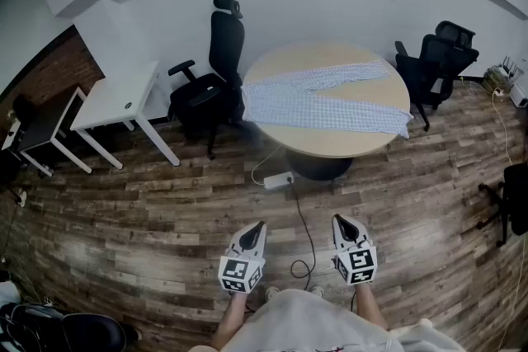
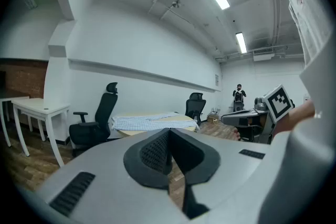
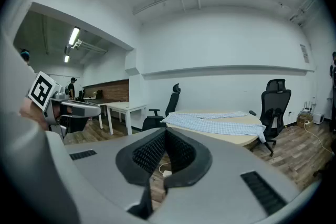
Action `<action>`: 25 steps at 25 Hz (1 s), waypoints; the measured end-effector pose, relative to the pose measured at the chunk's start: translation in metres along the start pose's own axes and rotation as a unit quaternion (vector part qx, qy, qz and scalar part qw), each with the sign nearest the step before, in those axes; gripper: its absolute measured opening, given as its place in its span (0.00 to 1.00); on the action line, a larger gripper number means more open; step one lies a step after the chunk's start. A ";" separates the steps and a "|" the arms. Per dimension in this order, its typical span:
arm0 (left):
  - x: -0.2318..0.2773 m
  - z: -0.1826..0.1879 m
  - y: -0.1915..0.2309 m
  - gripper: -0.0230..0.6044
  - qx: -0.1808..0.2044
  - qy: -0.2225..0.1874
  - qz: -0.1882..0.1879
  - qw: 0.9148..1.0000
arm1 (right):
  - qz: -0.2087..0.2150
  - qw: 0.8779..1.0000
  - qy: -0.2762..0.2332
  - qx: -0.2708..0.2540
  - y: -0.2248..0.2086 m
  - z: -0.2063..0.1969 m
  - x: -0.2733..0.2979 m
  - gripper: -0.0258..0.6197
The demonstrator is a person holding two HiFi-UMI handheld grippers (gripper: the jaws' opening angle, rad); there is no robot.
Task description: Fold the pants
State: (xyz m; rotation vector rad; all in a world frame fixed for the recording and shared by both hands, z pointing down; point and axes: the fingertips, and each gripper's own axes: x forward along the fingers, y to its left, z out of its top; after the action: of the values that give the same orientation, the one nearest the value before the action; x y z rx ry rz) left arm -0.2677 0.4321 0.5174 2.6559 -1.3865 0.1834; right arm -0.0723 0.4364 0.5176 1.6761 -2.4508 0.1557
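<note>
Pants: spread flat on round tabletop, well apart from both grippers.
Left gripper, right gripper: jaws pressed together, empty.
Gripper views, not head view: distant standing person.

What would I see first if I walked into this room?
The light checked pants catch the eye first, spread flat on the round table across the room. A left chair and a right chair, both black, flank it. Near the person, the left claw and right claw are shut and empty.
</note>
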 end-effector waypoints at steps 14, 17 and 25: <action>0.017 -0.002 -0.024 0.09 0.005 0.005 0.010 1.000 | 0.019 1.000 0.001 0.010 -0.024 -0.012 -0.009 0.08; 0.027 -0.001 -0.031 0.09 0.007 0.007 0.014 1.000 | 0.030 1.000 0.000 0.008 -0.034 -0.012 -0.006 0.08; 0.049 -0.015 -0.048 0.09 0.003 0.022 0.025 0.999 | 0.053 0.998 0.016 -0.001 -0.057 -0.028 0.003 0.08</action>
State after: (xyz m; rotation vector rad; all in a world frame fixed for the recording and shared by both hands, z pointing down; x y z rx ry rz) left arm -0.2008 0.4229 0.5370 2.6060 -1.4427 0.2513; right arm -0.0177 0.4179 0.5448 1.5321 -2.5161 0.1925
